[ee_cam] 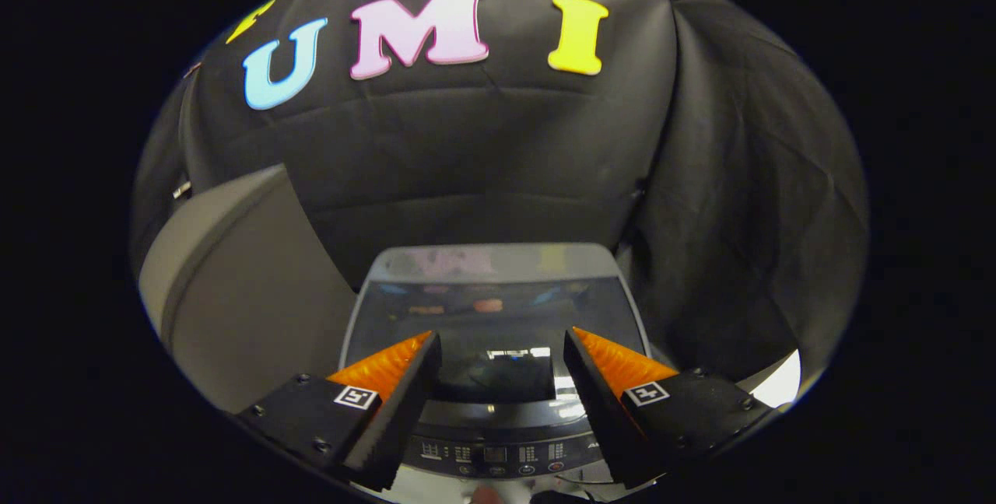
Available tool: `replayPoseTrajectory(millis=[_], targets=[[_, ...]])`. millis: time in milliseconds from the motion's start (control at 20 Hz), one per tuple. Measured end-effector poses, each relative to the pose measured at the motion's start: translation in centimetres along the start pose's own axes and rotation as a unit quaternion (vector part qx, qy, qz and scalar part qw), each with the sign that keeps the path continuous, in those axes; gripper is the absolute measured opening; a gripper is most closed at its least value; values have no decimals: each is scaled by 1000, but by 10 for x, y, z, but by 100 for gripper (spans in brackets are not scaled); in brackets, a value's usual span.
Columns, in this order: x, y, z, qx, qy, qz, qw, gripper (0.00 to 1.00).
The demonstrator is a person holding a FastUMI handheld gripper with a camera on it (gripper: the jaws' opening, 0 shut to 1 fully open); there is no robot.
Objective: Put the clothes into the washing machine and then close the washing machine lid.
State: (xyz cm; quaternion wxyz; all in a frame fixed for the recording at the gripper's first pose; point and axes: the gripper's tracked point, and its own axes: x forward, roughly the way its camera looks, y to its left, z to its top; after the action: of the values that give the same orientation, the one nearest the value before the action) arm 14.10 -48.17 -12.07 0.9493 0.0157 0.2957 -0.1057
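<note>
Gripper (502, 344) hovers with fingers spread apart, grasping nothing, right above the washing machine (366, 309). Its dark glass lid (467, 306) lies flat, straight ahead beyond the fingertips; the control panel (490, 453) sits between them. No clothes to be seen.

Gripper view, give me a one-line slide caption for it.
Open tongs hover empty above the grey top-loading washing machine, its dark glass lid lying flat and closed, control panel beneath the fingers.
</note>
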Motion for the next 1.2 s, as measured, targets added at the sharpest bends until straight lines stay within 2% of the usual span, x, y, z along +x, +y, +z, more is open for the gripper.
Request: replayPoseTrajectory(millis=[300, 650, 1000, 1200], targets=[[-83, 16, 98, 7, -131, 12, 991, 99], [-190, 25, 163, 20, -251, 20, 968, 98], [-244, 34, 170, -20, -294, 32, 955, 99], [-258, 45, 173, 1, -310, 48, 949, 99]])
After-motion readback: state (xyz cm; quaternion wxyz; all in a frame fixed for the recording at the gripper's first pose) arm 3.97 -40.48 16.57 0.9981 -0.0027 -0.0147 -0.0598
